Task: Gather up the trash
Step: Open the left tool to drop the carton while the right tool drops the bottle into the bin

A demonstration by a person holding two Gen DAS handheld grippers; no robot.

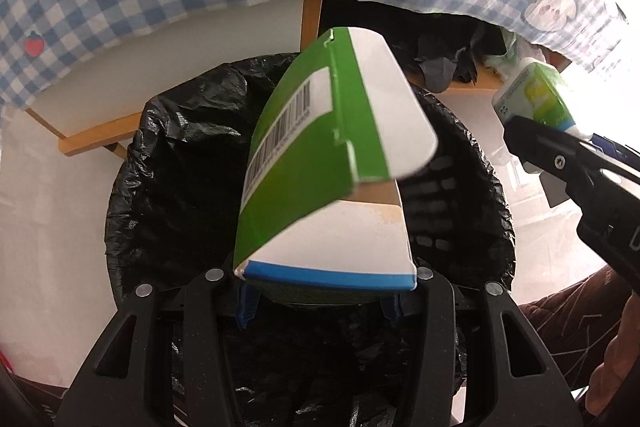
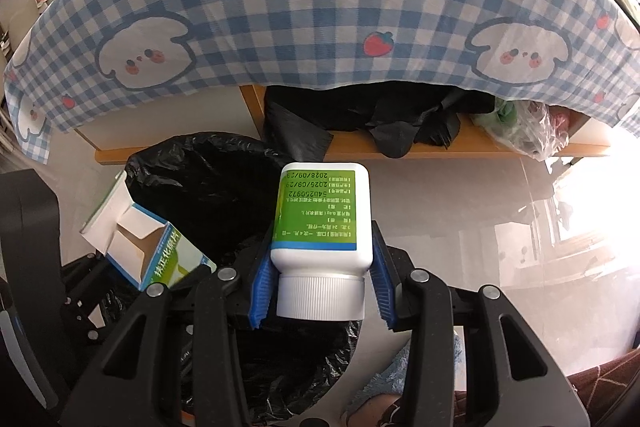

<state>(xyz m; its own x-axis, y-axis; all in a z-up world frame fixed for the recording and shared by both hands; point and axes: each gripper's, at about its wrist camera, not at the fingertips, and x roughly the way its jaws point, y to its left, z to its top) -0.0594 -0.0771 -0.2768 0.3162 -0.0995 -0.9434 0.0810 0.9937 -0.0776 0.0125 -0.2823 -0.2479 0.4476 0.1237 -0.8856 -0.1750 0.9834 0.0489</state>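
Note:
My left gripper (image 1: 320, 301) is shut on a green and white cardboard box (image 1: 320, 163) with an open flap and holds it over the bin lined with a black bag (image 1: 176, 187). The box also shows at the left of the right wrist view (image 2: 156, 247). My right gripper (image 2: 320, 287) is shut on a white pill bottle with a green label (image 2: 320, 219), cap toward the camera, above the bin's right rim (image 2: 224, 195). The bottle shows at the right of the left wrist view (image 1: 536, 99).
A table under a blue checked cloth with cartoon dogs (image 2: 320, 7) stands behind the bin. Its lower wooden shelf (image 2: 460, 147) holds black bags and a clear plastic bag (image 2: 528, 131). The floor (image 2: 500, 227) is pale tile. A person's leg (image 2: 600, 387) is at lower right.

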